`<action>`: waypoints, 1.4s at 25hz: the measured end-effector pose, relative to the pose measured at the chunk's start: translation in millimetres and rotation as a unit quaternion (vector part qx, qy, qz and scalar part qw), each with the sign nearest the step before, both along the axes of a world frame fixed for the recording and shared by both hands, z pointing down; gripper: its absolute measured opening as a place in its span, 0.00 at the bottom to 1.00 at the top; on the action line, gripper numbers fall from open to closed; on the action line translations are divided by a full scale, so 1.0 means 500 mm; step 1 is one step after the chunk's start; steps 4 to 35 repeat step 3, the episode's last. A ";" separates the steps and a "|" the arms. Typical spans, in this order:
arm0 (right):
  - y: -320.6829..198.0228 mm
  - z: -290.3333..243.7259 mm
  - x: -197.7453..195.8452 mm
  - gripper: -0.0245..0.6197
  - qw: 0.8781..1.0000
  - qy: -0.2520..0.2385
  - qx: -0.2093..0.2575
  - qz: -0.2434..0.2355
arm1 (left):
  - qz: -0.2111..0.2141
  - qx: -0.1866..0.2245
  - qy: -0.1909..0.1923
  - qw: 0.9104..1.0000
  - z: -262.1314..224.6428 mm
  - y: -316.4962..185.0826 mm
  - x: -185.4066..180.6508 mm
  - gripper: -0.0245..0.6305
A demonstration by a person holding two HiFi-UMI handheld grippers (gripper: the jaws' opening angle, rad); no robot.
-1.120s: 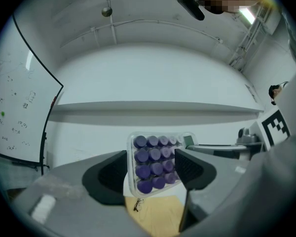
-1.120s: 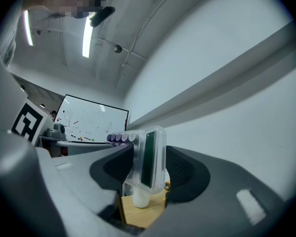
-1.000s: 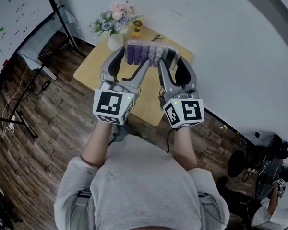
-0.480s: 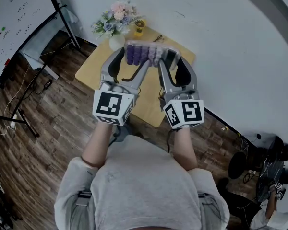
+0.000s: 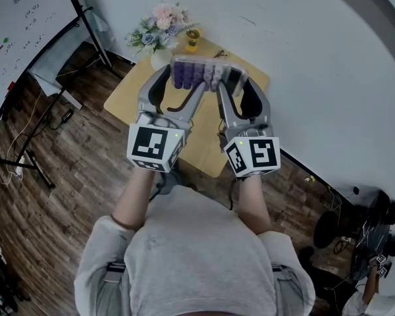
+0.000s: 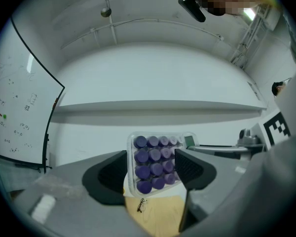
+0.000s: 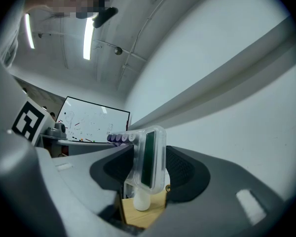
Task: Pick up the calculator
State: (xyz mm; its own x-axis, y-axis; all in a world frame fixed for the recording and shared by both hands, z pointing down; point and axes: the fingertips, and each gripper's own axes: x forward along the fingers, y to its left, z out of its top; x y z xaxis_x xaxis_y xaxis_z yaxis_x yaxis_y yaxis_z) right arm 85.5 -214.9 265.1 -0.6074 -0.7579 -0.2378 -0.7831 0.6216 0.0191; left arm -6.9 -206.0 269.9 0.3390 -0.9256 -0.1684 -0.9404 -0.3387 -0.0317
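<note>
The calculator [image 5: 204, 74], a clear case with rows of round purple keys and a green display at one end, is held in the air above the yellow table [image 5: 135, 101]. My left gripper [image 5: 184, 78] is shut on its keypad end. In the left gripper view the keys [image 6: 154, 164] sit between both dark pads. My right gripper [image 5: 229, 81] is shut on the display end. In the right gripper view the display [image 7: 149, 158] stands edge-on between the pads. The left gripper [image 6: 150, 174] and the right gripper [image 7: 145, 169] both point slightly upward, side by side.
A white vase of pink and blue flowers [image 5: 159, 28], a small yellow item [image 5: 192, 39] and a pair of glasses [image 5: 217, 53] sit at the table's far edge by the white wall. A whiteboard on a stand [image 5: 13, 25] is at the left. Wooden floor surrounds the table.
</note>
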 end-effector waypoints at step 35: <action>-0.009 0.000 0.003 0.34 1.000 0.001 0.000 0.001 | 0.000 0.000 0.000 1.000 0.000 -0.009 0.002 0.50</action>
